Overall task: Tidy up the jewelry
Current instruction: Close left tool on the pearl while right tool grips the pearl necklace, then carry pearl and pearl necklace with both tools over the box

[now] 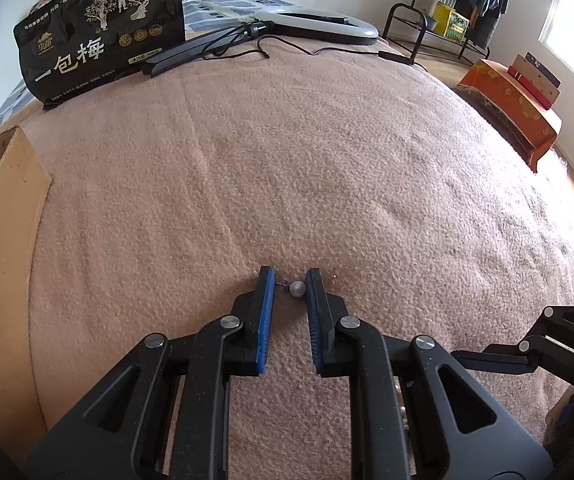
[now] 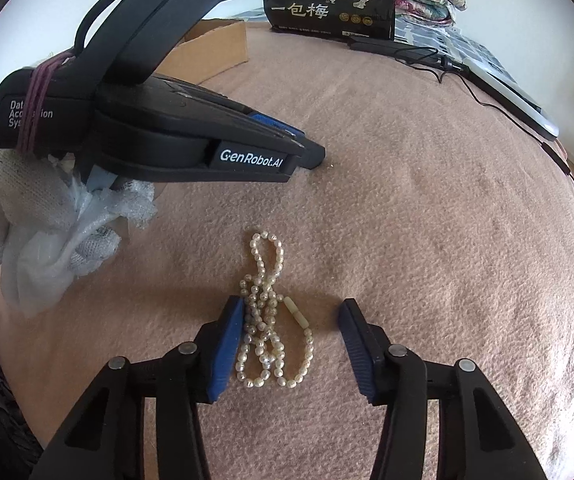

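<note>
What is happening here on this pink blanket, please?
A person is sorting jewelry with two hand-held grippers. The left gripper has its fingers around a small pearl earring lying on the pink blanket; the fingers stand slightly apart, not yet closed on it. The right gripper is open wide over a heap of pearl necklace, one finger touching the beads. Neither piece is lifted. A cardboard box stands at the left edge of the blanket.
</note>
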